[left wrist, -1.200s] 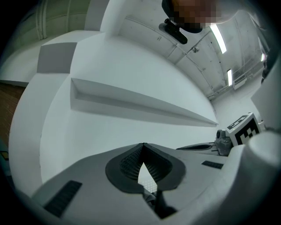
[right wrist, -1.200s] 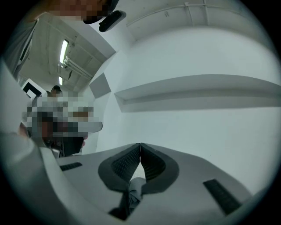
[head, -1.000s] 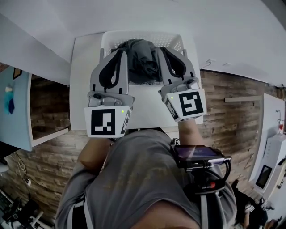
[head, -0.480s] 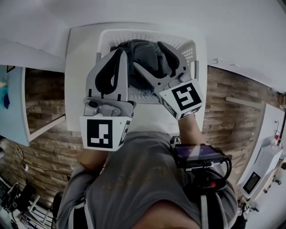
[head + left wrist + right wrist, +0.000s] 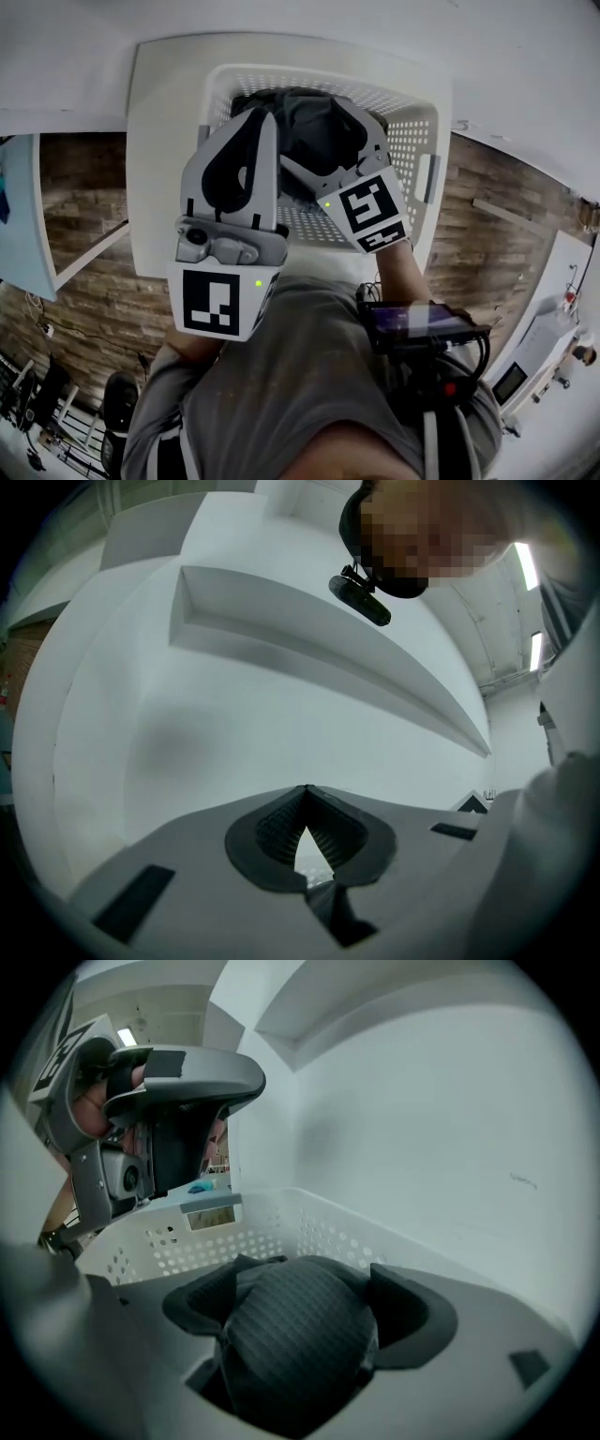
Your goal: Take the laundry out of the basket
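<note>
Status: right gripper (image 5: 323,141) is sitting inside the white perforated plastic laundry basket (image 5: 414,141), angling down onto the dark grey ribbed-fabric bundle (image 5: 314,112). Its jaws have just been opening and are standing wide. The right gripper view is showing the bundle (image 5: 300,1335) bulging up between the two pads and filling the gap, but I'm not seeing the pads pressing in. So it's straddling, not gripping.

The left gripper (image 5: 262,117) is hovering over the basket's near-left rim with its jaws fully together and nothing between them. Its own view is showing the tips meeting, with only white wall (image 5: 234,733) beyond.

The laundry is lying heaped in the middle of the basket, which is standing on the white tabletop (image 5: 164,150).

Handling, my read: soft, light, limp cloth, not fragile, and the ribbed weave is giving decent friction. I'm expecting it to drape and trail on the lift, possibly catching the rim or dragging another piece along. I can't tell whether it's one garment or several. Best hold: pinching the raised fold at the top of the heap, going deep enough to catch a thick bunch rather than one thin layer.
</note>
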`<move>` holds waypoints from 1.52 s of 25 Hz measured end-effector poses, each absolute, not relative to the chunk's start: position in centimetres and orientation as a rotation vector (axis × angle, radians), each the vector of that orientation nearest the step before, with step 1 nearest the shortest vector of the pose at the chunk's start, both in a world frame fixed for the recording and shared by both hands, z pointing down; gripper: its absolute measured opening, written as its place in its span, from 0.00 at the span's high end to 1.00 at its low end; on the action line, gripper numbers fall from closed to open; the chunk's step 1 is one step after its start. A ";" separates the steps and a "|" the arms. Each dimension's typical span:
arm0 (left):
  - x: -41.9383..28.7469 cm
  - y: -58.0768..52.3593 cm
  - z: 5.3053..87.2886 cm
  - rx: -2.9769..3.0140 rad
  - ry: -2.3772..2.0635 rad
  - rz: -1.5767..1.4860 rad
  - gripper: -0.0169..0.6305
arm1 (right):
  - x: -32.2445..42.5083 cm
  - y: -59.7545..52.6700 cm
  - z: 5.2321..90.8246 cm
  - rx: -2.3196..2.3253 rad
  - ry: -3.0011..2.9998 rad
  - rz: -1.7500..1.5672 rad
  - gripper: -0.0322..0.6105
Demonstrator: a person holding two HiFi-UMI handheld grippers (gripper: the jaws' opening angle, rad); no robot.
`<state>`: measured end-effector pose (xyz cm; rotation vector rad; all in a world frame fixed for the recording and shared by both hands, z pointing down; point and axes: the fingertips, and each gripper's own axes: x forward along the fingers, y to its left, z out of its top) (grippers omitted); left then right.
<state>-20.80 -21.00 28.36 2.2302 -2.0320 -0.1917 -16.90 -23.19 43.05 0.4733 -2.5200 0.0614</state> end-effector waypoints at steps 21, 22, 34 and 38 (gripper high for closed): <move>-22.8 -22.1 29.6 2.200 -2.034 -0.208 0.96 | -15.2 -25.0 45.4 0.594 -2.365 0.034 0.86; -22.7 -22.1 29.4 2.203 -2.037 -0.207 0.96 | -15.1 -25.3 44.9 0.614 -2.389 0.037 0.86; -20.8 -20.0 26.5 2.259 -2.072 -0.213 0.96 | -13.6 -26.0 37.3 0.807 -2.628 -0.064 0.87; -20.7 -18.0 25.0 2.285 -2.087 -0.228 0.96 | -13.8 -24.9 33.7 0.849 -2.687 -0.130 0.87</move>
